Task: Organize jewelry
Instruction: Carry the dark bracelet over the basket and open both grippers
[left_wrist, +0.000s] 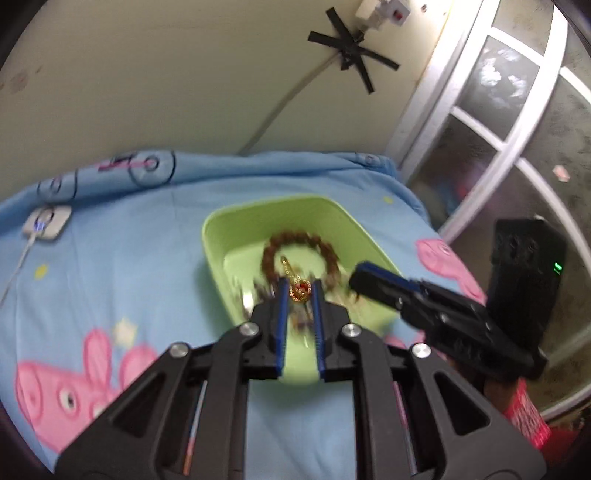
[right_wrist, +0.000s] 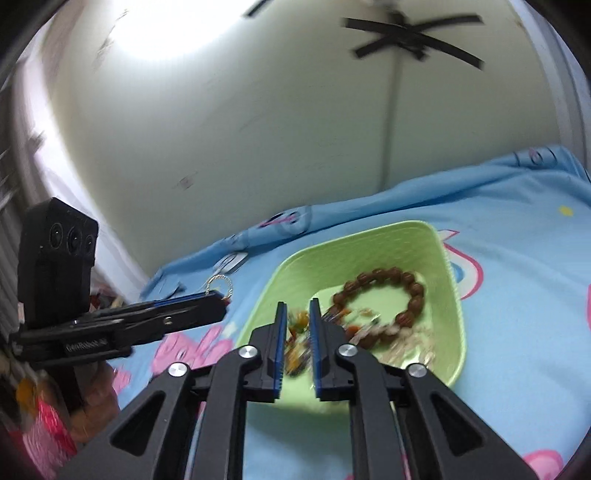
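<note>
A bed covered in a light blue sheet (left_wrist: 147, 266) printed with pink cartoon pigs fills the lower part of both views, its far edge bunched up against a cream wall (left_wrist: 184, 74). Black tape strips (left_wrist: 351, 48) cross on that wall over a cable running down to the bed, and a white-framed glass door (left_wrist: 517, 122) stands to the right. A small white device (left_wrist: 47, 222) with a cord lies on the sheet near the wall. A pale green tray (left_wrist: 236, 225) sits on the sheet, holding a brown bead bracelet (right_wrist: 391, 291) and a blurred tangle of smaller pieces. In the left wrist view, the left hand-held gripper (left_wrist: 300, 291) hangs over the tray, its blue-padded fingers narrowly apart with a gold chain (left_wrist: 297, 288) bunched between the tips; whether they pinch it I cannot tell. The right hand-held gripper (right_wrist: 297, 314) hovers over the tray's near side, fingers slightly parted around blurred colourful bits, grip unclear.
</note>
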